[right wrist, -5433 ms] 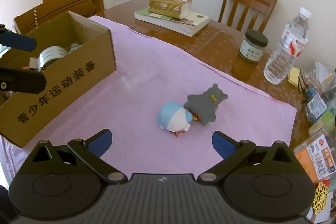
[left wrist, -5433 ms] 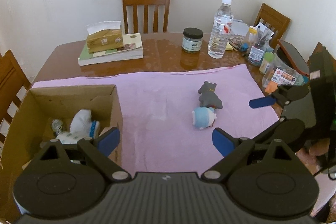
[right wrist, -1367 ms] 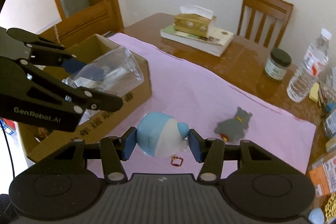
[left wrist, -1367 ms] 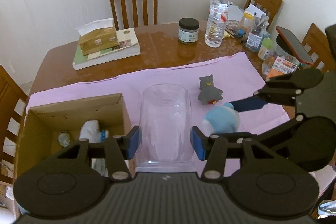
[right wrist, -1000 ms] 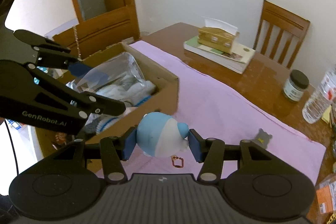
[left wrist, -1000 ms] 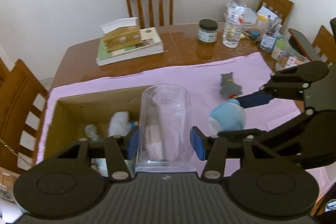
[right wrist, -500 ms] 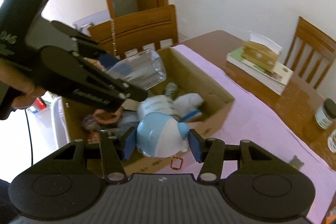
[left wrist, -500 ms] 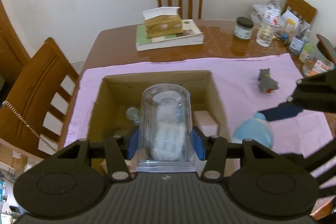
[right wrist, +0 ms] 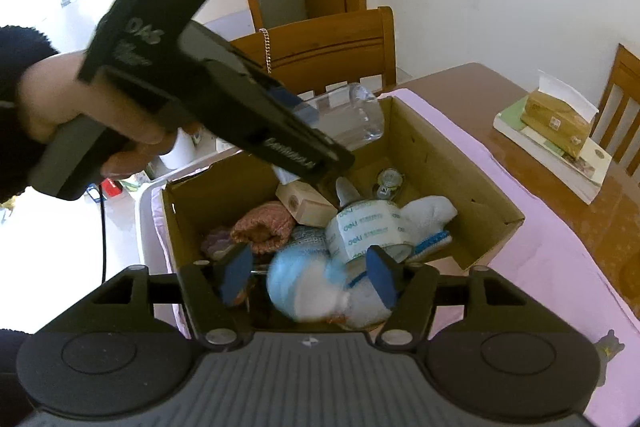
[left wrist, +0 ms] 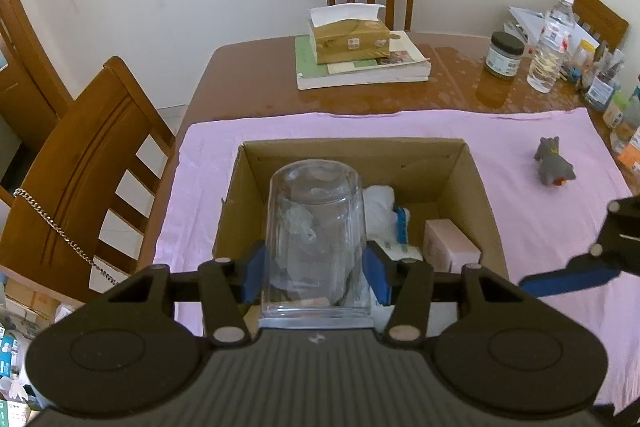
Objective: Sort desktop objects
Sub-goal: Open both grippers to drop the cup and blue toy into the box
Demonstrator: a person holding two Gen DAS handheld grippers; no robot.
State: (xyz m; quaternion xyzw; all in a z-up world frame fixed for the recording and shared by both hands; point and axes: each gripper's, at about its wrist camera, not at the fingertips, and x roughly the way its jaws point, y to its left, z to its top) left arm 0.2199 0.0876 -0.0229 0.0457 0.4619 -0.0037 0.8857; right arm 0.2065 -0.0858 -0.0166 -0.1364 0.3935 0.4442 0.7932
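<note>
Clear glossy glass cup (left wrist: 318, 227); matt cardboard box (left wrist: 476, 187); polished wood table (left wrist: 260, 79)

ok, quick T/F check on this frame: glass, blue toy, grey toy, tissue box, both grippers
1. The left gripper is shut on the clear glass, held over the cardboard box. True.
2. The right gripper is clamped on the blue toy. False: its pads stand apart from the blurred toy, which is over the box.
3. The grey toy is in the box. False: it lies on the pink cloth outside it.
4. The tissue box sits on a book. True.
5. The glass is full of water. False: it looks empty.
</note>
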